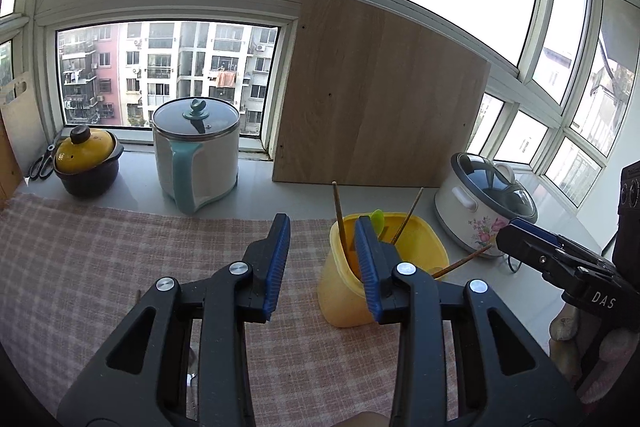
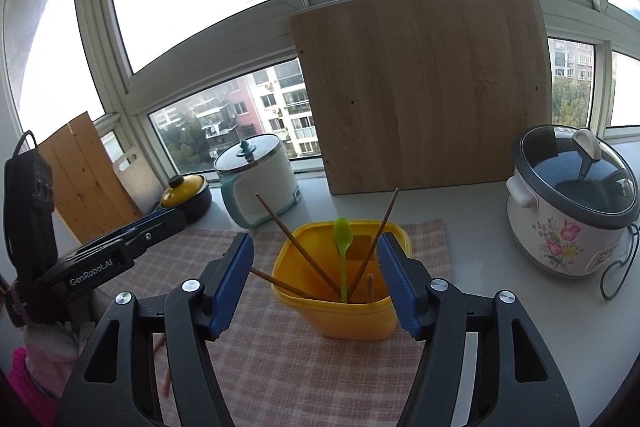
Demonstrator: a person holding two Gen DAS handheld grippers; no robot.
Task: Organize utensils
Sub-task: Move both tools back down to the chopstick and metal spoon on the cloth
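several chopsticks (image 2: 312, 269) and a green spoon (image 2: 342, 251) are being kept upright in the yellow holder (image 2: 340, 319) near the counter's (image 2: 472, 223) back edge; both the left gripper (image 1: 322, 261) and right gripper (image 2: 316, 281) are being held spread, pinching nothing.

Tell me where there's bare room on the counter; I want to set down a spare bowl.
The checked cloth is bare left of the yellow container, in front of the kettle pot. Bare grey counter lies between the wooden board and the rice cooker. The back left corner, by the clay pot and scissors, is crowded.
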